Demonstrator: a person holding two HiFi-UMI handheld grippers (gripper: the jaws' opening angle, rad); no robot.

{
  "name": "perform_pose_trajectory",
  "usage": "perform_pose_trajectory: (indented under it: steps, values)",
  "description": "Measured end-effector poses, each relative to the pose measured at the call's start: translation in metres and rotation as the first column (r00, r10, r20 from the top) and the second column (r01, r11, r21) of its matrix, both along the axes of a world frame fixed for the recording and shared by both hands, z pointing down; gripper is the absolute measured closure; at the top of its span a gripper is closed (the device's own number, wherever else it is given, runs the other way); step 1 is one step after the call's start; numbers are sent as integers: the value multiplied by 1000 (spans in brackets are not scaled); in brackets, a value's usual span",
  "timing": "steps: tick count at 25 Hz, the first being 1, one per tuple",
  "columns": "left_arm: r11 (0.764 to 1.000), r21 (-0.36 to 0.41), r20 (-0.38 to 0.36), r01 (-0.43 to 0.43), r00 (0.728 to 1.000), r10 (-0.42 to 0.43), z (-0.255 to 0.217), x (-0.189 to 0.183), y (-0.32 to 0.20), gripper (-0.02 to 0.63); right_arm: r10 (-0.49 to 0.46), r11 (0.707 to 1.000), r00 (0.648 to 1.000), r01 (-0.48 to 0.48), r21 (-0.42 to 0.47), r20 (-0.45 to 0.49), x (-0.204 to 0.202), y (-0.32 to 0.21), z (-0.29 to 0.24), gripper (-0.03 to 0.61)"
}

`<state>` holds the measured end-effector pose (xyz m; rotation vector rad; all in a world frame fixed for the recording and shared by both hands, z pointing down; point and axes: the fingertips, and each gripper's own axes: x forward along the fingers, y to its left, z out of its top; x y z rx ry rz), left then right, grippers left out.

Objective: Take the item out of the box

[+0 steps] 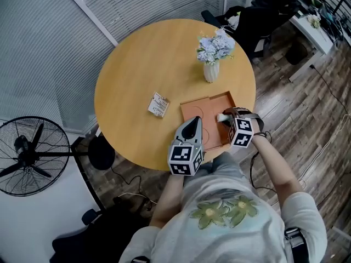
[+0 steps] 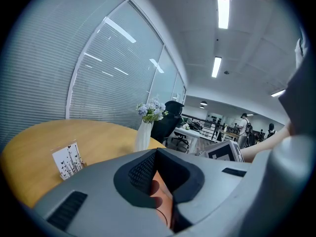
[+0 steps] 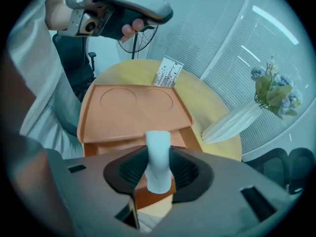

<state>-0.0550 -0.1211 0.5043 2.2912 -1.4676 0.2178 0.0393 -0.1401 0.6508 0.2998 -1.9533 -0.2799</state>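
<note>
A flat orange box lies open on the round wooden table, near its front right edge. In the right gripper view its lid shows two pressed circles. My right gripper is shut on a small white item, a pale cylinder standing between the jaws just over the box's right part. My left gripper hangs over the box's left part, jaws nearly together with nothing held; orange box surface shows through the thin gap.
A white vase of pale blue flowers stands behind the box. A small printed card pack lies to the box's left. A floor fan stands left of the table, with office chairs at the back right.
</note>
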Motion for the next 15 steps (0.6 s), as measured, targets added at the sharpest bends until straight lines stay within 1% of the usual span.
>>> perform_pose_trajectory:
  steps: [8,15]
  values:
    - [1000,9,8,-1,1000,1,-2,0,-1,611,31,999,999,-32,35,38,-1,1,-22,434]
    - [1000,15,13,3,1000,-3,-3,0,0,611,66,996,993,-71,47,100,-5,8,-43,434]
